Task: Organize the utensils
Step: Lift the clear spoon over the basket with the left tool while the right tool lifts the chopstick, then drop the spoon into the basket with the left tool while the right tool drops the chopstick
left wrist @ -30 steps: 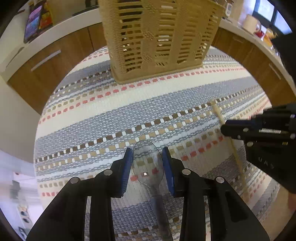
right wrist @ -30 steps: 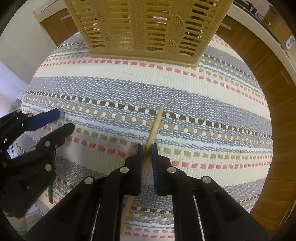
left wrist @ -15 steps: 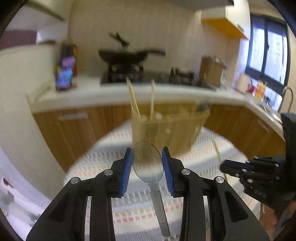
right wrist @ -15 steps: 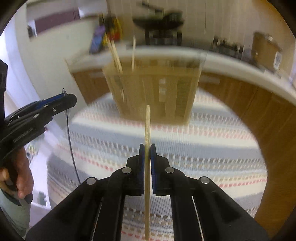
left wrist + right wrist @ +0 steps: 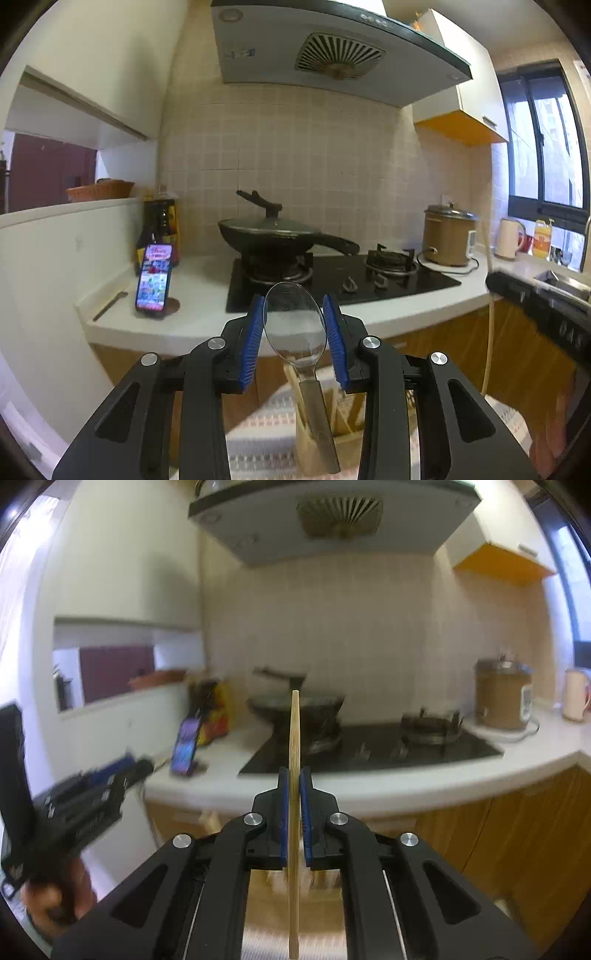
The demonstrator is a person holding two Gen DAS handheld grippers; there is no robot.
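Two utensils in transit, neither yet stowed. Left gripper [image 5: 294,334]: jaws closed on the bowl of a clear plastic spoon [image 5: 294,325], handle hanging down. Right gripper [image 5: 294,812]: jaws pinched narrow on an upright wooden chopstick [image 5: 294,775]. Woven basket [image 5: 332,424] below both, apparently already holding a few sticks, though partly hidden. Remaining: lower each item into the basket.
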